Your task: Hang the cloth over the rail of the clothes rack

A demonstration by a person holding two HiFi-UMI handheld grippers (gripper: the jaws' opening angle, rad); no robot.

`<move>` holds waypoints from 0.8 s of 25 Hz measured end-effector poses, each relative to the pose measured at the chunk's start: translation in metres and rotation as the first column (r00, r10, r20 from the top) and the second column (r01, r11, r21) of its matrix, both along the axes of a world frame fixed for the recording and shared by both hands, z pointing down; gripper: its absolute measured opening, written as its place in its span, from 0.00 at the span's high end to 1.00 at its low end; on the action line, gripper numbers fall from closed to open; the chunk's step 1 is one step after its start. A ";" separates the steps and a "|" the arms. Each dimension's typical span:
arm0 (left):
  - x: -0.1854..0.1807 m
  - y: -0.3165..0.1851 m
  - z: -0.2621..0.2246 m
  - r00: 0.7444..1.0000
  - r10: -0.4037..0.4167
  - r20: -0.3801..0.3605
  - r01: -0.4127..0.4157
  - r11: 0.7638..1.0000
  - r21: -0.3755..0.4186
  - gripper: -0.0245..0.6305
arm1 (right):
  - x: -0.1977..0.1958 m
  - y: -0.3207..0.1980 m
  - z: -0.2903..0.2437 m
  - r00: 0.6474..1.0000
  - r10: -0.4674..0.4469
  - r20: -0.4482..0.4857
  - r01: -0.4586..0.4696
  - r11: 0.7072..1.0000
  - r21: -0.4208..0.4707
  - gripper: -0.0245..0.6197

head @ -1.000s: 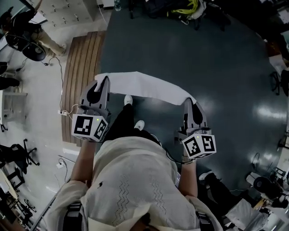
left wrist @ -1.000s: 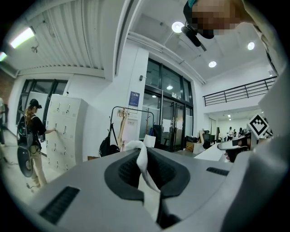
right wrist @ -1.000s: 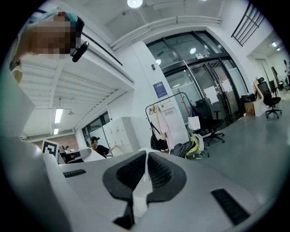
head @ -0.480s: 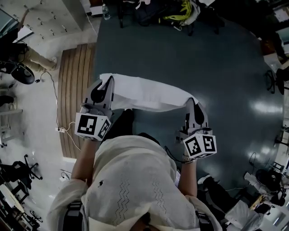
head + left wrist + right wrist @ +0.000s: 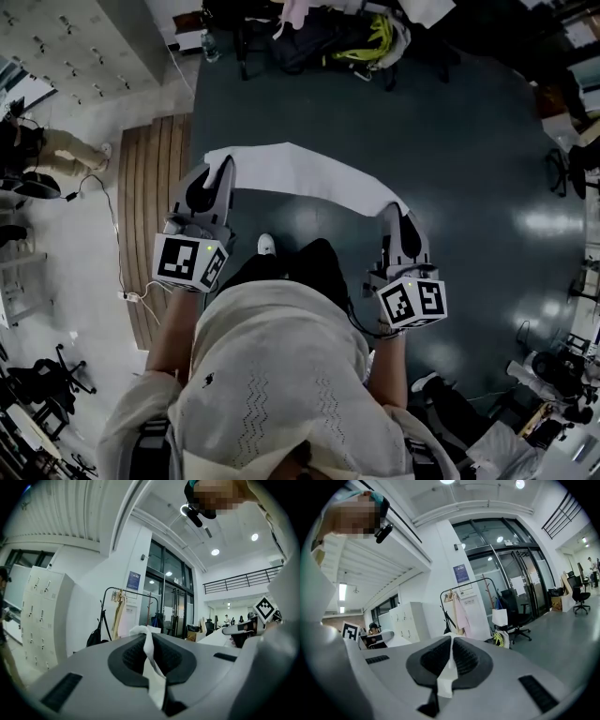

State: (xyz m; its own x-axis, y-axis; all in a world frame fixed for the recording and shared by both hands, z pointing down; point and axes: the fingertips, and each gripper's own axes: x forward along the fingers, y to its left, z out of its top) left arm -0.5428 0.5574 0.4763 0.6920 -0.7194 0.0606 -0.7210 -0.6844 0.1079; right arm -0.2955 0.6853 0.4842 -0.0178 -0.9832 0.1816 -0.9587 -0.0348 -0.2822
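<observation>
White cloth [image 5: 300,173] is hanging stretched in the air between both grippers, above the dark floor [image 5: 450,141]. The clothes rack [image 5: 465,584] is standing well apart, ahead.

Left gripper [image 5: 221,164] jaws are pinching one end; right gripper [image 5: 394,211] jaws are pinching the other.

Blue wall poster [image 5: 461,573]: print is too small to read.

Both grippers are pointing forward, roughly level.

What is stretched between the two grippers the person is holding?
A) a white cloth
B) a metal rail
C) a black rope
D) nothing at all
A: the white cloth runs from the left gripper to the right gripper, and each gripper is shut on one end of it.
</observation>
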 end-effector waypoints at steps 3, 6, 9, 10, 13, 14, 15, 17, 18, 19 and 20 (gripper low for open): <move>0.021 -0.026 0.008 1.000 0.005 0.006 -0.005 1.000 -0.019 0.93 | 0.026 -0.023 0.006 1.000 0.021 0.006 -0.021 1.000 -0.012 0.93; 0.041 -0.059 0.019 1.000 0.006 0.021 -0.006 0.999 -0.040 0.93 | 0.054 -0.057 0.011 0.999 0.033 0.011 -0.032 0.999 -0.014 0.93; 0.072 -0.100 0.028 0.999 -0.008 0.040 0.010 0.999 -0.043 0.93 | 0.090 -0.102 0.020 1.000 0.022 0.014 -0.022 1.000 -0.015 0.93; 0.084 -0.114 0.029 0.999 -0.016 0.046 0.018 0.999 -0.041 0.93 | 0.103 -0.117 0.023 1.000 0.016 0.017 -0.016 1.000 -0.016 0.93; 0.123 -0.157 0.025 0.998 -0.034 0.053 0.036 0.999 -0.030 0.93 | 0.142 -0.166 0.026 1.000 -0.008 0.026 0.008 1.000 -0.021 0.93; 0.137 -0.173 0.023 0.998 -0.039 0.054 0.040 0.999 -0.025 0.93 | 0.156 -0.183 0.025 0.999 -0.016 0.028 0.016 1.000 -0.020 0.93; 0.150 -0.188 0.021 0.998 -0.045 0.053 0.046 0.999 -0.021 0.93 | 0.169 -0.201 0.024 0.999 -0.025 0.030 0.025 1.000 -0.018 0.93; 0.173 -0.215 0.016 0.997 -0.060 0.053 0.061 0.998 -0.019 0.93 | 0.193 -0.233 0.018 0.998 -0.049 0.032 0.049 0.999 -0.013 0.93; 0.184 -0.226 0.015 0.996 -0.067 0.053 0.068 0.998 -0.018 0.93 | 0.203 -0.247 0.016 0.998 -0.063 0.031 0.064 0.998 -0.010 0.93; 0.195 -0.235 0.014 0.996 -0.074 0.054 0.075 0.997 -0.016 0.93 | 0.214 -0.260 0.014 0.997 -0.078 0.029 0.078 0.997 -0.009 0.93; 0.206 -0.244 0.014 0.995 -0.084 0.055 0.085 0.996 -0.014 0.93 | 0.226 -0.272 0.012 0.995 -0.091 0.027 0.092 0.996 -0.007 0.93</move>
